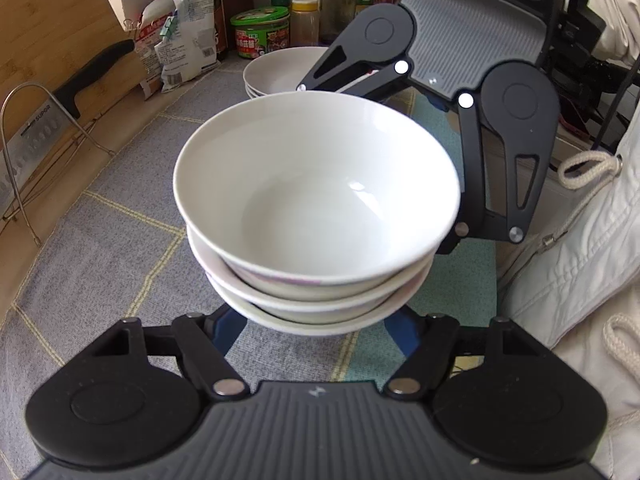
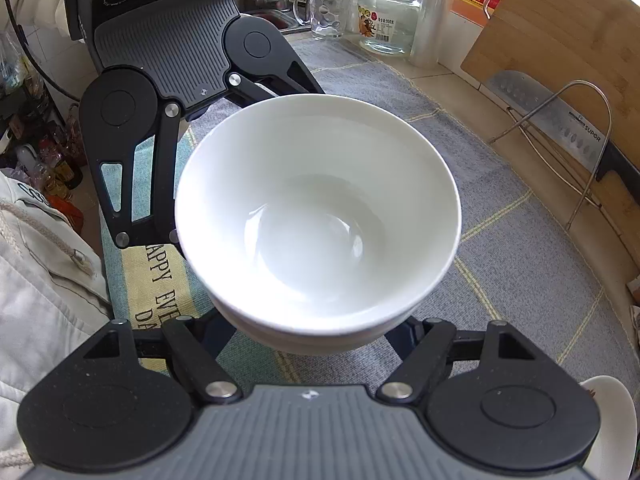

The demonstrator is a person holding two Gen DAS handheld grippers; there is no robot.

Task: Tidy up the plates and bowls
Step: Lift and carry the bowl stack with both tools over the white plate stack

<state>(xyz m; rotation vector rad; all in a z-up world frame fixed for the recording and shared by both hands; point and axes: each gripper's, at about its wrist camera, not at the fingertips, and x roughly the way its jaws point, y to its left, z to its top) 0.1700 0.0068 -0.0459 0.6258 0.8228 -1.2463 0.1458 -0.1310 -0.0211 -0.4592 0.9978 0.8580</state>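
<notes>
A stack of three white bowls (image 1: 316,192) fills the middle of both wrist views (image 2: 320,208), held over a checked cloth. My left gripper (image 1: 316,330) closes on the lowest bowl, its blue fingers (image 1: 230,330) showing at either side under the stack. From the opposite side my right gripper (image 2: 316,332) holds the same stack, its fingertips mostly hidden beneath the bowls. Each view shows the other gripper's black linkage (image 1: 516,152) (image 2: 120,140) behind the stack. A pile of shallow white plates (image 1: 280,68) sits farther back on the cloth.
A cleaver in a wire rack (image 1: 32,140) and a wooden cutting board (image 2: 560,20) stand along one side. Jars and bottles (image 1: 260,32), a glass mug (image 2: 324,12) and a glass jar (image 2: 388,20) line the back. A person's white jacket (image 1: 580,240) is close by. Another white dish (image 2: 612,420) lies at the edge.
</notes>
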